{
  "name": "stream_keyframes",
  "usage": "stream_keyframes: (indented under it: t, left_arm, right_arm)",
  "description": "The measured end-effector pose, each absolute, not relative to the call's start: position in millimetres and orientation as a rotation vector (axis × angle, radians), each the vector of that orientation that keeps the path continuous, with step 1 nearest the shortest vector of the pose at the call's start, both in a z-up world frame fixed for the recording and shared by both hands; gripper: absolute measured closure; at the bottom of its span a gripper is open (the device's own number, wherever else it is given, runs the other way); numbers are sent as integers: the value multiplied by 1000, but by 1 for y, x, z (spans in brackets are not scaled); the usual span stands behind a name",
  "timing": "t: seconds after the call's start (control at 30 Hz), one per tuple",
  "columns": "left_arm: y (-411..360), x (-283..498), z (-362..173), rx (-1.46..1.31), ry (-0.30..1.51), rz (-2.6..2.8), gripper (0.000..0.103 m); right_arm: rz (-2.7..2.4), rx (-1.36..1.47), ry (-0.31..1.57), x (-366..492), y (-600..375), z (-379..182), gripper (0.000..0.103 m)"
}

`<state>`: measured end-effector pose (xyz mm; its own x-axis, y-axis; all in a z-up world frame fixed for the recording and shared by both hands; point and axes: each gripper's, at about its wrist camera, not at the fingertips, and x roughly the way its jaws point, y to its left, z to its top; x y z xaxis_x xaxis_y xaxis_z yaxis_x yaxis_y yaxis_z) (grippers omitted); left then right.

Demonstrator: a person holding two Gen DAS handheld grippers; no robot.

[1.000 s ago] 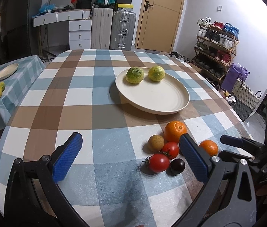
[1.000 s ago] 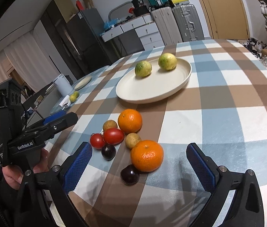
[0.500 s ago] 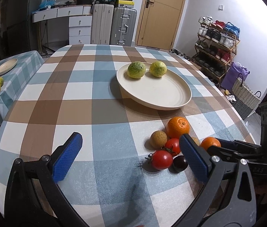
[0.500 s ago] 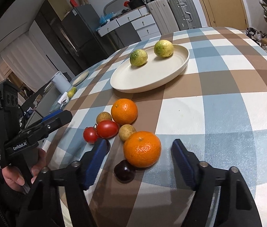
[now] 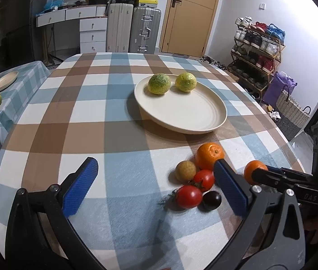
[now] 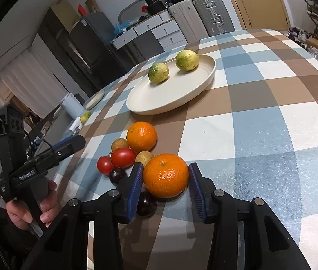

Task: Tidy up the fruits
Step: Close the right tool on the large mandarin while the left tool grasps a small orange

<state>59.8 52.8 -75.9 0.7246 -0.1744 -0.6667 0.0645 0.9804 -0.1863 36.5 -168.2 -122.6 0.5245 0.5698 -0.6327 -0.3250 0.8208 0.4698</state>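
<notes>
My right gripper (image 6: 165, 180) is shut on the near orange (image 6: 165, 175), which rests on the checked tablecloth; it also shows in the left wrist view (image 5: 252, 173). A second orange (image 6: 141, 136), two red tomatoes (image 6: 123, 157), two small brown fruits (image 6: 144, 157) and two dark plums (image 6: 146, 203) cluster beside it. A cream plate (image 6: 181, 94) farther back holds two green-yellow citrus fruits (image 6: 158, 72). My left gripper (image 5: 154, 189) is open and empty, hovering over the cloth left of the cluster (image 5: 195, 184).
The round table's edge (image 5: 294, 157) lies close to the right of the fruit cluster. A side table (image 5: 3, 83) at the left carries a small plate and two lemons. Suitcases, drawers and a shoe rack stand along the walls.
My right gripper moved forward and closed from wide open onto the near orange. My left gripper stayed open and shifted only slightly.
</notes>
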Motion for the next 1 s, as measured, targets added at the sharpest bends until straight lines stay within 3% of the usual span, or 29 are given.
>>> stream_keyframes:
  t: [0.6,1.0]
  left_arm:
    - [-4,118,-91,-35,914,-311,1]
    - [-11,140,-104,-111,995,-431,3]
  right_arm:
    - [497,306,789,63,-200,-102,61]
    - [560,302,782,74,-199,-102,61]
